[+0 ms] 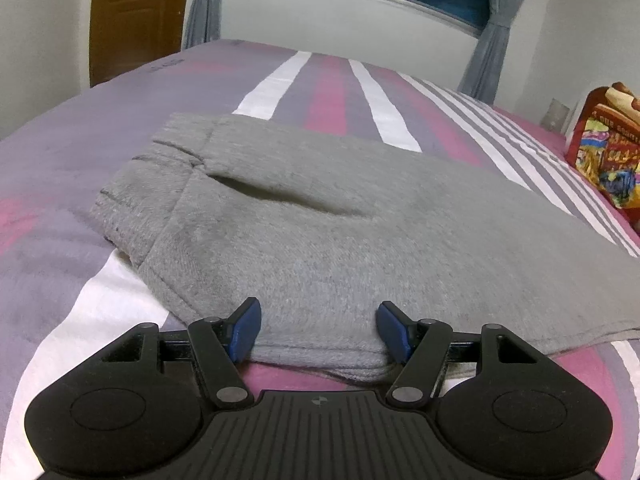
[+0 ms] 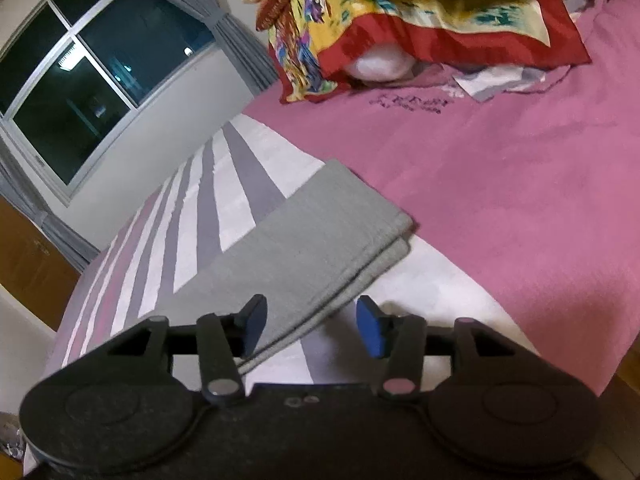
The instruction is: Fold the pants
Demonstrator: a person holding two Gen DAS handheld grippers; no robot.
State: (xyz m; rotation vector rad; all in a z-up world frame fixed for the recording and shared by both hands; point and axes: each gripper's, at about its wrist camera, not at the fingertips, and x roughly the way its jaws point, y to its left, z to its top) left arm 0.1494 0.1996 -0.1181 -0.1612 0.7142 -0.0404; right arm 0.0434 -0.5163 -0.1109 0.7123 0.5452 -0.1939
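On the striped bed (image 1: 120, 92), grey pants (image 1: 320, 220) are lying flat, already doubled lengthwise so one leg is stacking on the other. The waistband end with its slanted pocket opening is sitting at the far left of the left wrist view; the legs are running off to the right.

Left claw (image 1: 318, 330) is hovering low at the near folded edge of the seat area. Its blue pads (image 1: 244, 330) are standing spread, one on either side of a bulge of cloth. Fabric is lying between them, but the pads are not visibly pressing it. Judgement: it is lining up to pinch that edge, not yet gripping.

Right claw (image 2: 312, 330) is sitting over the hem end, where two layered leg edges are showing as a neat step against a white stripe. Jaws are standing apart; the left pad is overlapping the cloth's near edge in the picture, while the right one is hanging over bare bedcover. Contact cannot be told from this angle. It appears tilted, presumably so one pad can be slipping under the layers.

Far right, a bright printed pillow (image 2: 400, 20) is resting on the pink part of the bedcover, well apart from the pants.

Judgement: the lengthwise fold is looking done; a crosswise fold, hem toward waistband, is likely coming next. Risk: the two layers sliding apart if only the top one is caught.
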